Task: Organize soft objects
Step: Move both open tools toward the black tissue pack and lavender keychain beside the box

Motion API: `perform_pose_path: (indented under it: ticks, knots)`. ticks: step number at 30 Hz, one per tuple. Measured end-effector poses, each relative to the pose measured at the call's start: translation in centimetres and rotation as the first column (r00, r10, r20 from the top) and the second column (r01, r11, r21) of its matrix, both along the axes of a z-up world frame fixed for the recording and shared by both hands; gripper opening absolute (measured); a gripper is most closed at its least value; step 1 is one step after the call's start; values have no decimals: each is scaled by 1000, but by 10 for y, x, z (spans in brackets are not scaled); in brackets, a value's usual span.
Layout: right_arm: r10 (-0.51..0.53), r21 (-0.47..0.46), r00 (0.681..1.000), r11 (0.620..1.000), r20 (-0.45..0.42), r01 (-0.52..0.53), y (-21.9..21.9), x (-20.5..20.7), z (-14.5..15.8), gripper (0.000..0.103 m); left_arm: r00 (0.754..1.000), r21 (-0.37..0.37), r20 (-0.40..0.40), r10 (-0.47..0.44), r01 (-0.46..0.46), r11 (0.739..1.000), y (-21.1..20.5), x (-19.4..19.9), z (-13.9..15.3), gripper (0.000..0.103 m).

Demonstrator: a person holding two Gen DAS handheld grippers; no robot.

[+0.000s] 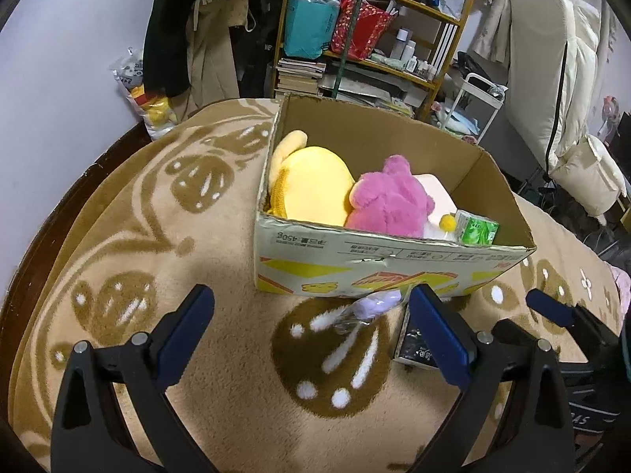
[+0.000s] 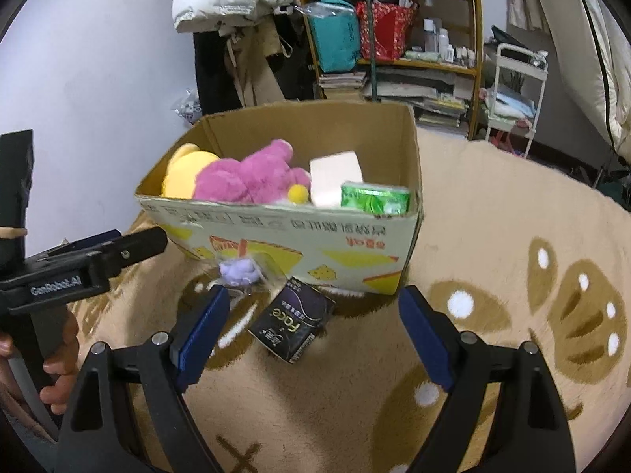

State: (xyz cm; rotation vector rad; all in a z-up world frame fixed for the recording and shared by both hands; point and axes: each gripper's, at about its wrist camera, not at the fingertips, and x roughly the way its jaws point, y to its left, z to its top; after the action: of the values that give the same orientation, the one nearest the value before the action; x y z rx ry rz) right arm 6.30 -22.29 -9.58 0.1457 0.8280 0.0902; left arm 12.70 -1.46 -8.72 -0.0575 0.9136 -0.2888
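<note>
Tissues, the black pack (image 2: 292, 322), lie at twelve o'clock between our right gripper's (image 2: 311, 333) wide-apart jaws; our left gripper (image 1: 311, 325) gapes too.

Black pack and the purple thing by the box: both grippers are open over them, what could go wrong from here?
1. The black pack lies tilted close to the box wall; the right gripper could bump the box when closing.
2. The purple item sits in clear, crinkly wrap that may slip from the pads.
3. The left gripper is close beside the right, so they could collide.
</note>
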Motion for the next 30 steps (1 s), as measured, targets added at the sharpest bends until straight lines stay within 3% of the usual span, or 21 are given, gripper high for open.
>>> perform_pose_path:
  ticks: [15, 20, 30]
  knots:
    - [-38, -52, 995, 998, -96, 33, 8, 22, -40, 92, 998, 52, -56, -24, 26, 998, -21, 12, -25, 98]
    - [-36, -26, 988, 999, -149, 33, 9, 31, -56, 92, 997, 53, -69, -18, 22, 998, -23, 16, -31, 98]
    - [-8, -42, 987, 999, -159, 1, 21, 44, -70, 92, 994, -13, -108, -29, 28, 1000, -27, 21, -42, 98]
